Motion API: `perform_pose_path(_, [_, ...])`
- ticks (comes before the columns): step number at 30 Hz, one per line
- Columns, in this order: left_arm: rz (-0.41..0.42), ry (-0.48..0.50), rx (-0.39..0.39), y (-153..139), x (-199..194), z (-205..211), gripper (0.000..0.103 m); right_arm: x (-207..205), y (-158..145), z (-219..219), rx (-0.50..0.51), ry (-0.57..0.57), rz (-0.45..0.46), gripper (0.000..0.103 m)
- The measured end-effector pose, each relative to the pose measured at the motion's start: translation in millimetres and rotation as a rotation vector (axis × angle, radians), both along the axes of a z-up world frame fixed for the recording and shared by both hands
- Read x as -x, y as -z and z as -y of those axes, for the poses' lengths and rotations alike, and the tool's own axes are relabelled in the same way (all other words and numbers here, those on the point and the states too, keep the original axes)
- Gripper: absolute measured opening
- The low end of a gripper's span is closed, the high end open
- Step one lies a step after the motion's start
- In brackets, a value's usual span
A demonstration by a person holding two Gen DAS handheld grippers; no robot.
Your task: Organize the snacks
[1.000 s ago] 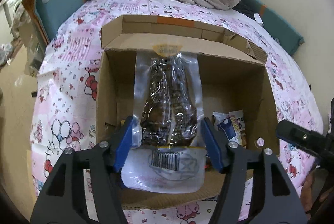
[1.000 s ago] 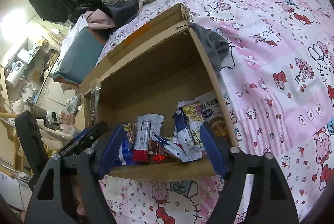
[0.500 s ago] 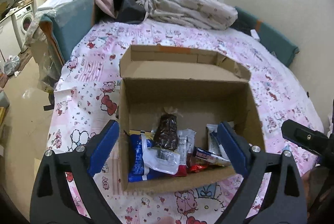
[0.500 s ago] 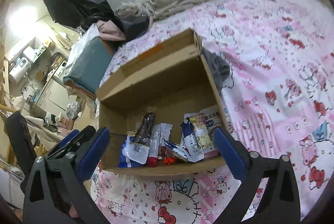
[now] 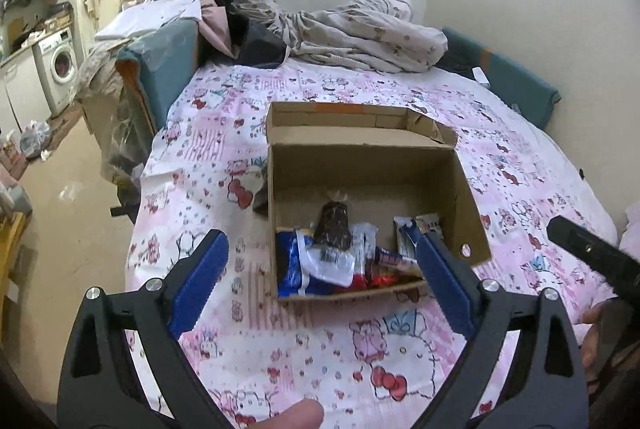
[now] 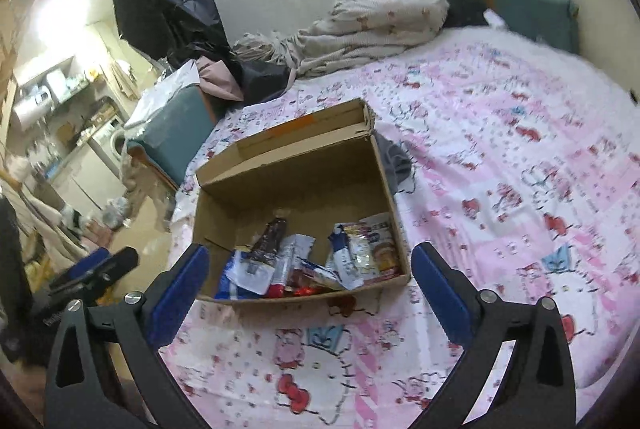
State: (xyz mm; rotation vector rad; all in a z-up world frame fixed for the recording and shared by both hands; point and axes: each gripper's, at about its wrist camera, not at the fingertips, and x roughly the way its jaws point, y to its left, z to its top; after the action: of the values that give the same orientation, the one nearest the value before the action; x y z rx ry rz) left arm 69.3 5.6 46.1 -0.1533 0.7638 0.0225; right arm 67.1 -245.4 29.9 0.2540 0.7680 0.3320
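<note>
I have both tools spread wide and empty: the left hand-held gripper [image 5: 320,275] and the right hand-held gripper [image 6: 310,283] each frame the box [image 5: 472,225] from above and in front, with nothing between their blue pads. The box sits on the bed [image 5: 208,165] just ahead of both, roughly centred in each view, so neither hand looks clearly nearer. Its long side runs across my view, flaps open at the back. The snacks [image 5: 340,257] lie heaped along the near wall, the far half of the floor bare. On top lies a dark bar in clear wrap [image 5: 334,229], its long axis pointing away from me, barcode end nearest. I judge any next pick means reaching forward and down over the near wall.
</note>
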Motion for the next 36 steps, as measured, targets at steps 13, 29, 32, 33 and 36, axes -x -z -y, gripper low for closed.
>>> perform_pose_path(13, [0.008, -0.057, -0.015, 13.2, 26.3, -1.7, 0.103, 8.4, 15.4, -9.3, 0.081, 0.042, 0.024, 0.103])
perform_pose_path(29, [-0.010, -0.042, -0.018, 19.7, 23.1, 3.3, 0.103, 7.5, 21.4, -22.3, 0.111, 0.013, 0.017, 0.103])
perform_pose_path(32, [-0.010, -0.042, -0.017, 19.9, 22.7, 3.4, 0.103, 7.7, 21.4, -24.4, 0.122, 0.007, 0.022, 0.103])
perform_pose_path(33, [-0.009, -0.043, -0.016, 20.0, 23.1, 3.2, 0.103, 7.6, 21.8, -24.9, 0.122, 0.005, 0.020, 0.103])
perform_pose_path(36, [-0.010, -0.045, -0.015, 20.5, 23.1, 2.4, 0.103, 7.8, 21.9, -25.4, 0.118, 0.004, 0.017, 0.103])
